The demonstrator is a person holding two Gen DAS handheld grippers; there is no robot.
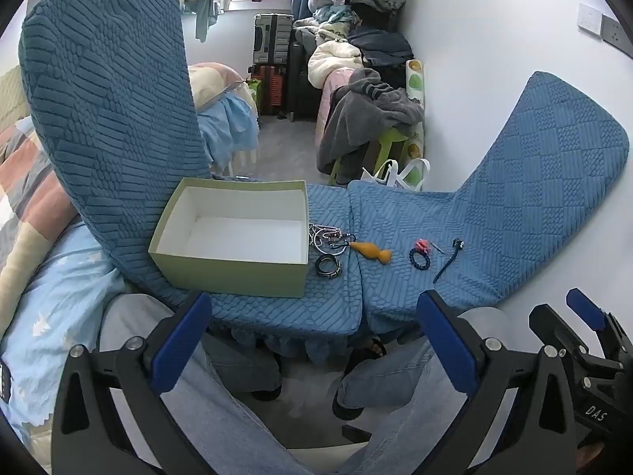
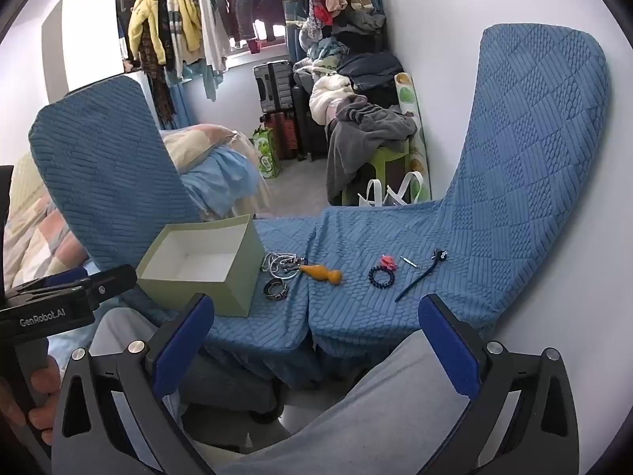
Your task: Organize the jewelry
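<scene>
Both holding well back from the blue textured chair seats [image 1: 336, 301], over the person's knees.

Left gripper [image 1: 312, 340]: jaws spread wide, nothing between the blue pads. Right gripper [image 2: 316, 340]: likewise gaping, empty.

Pale green open cardboard box with white inside [image 1: 237, 233] sitting empty on the left seat.

Lying just right of it: tangle of silver and beaded chains [image 1: 328, 235], touching a dark patterned bangle [image 1: 328, 266] and an orange gourd-shaped wooden pendant [image 1: 374, 252].

Farther right, apart: dark beaded bracelet with pink flower [image 1: 420, 255], small silver pin [image 1: 437, 248], slim dark blue hair stick [image 1: 449, 259].

Likely handling: all light. Chains limp, prone to snagging; pinching at the bunch. Bangle stiff; gripping across the rim. Pendant smooth, maybe slippery; taking at the narrow waist.
</scene>
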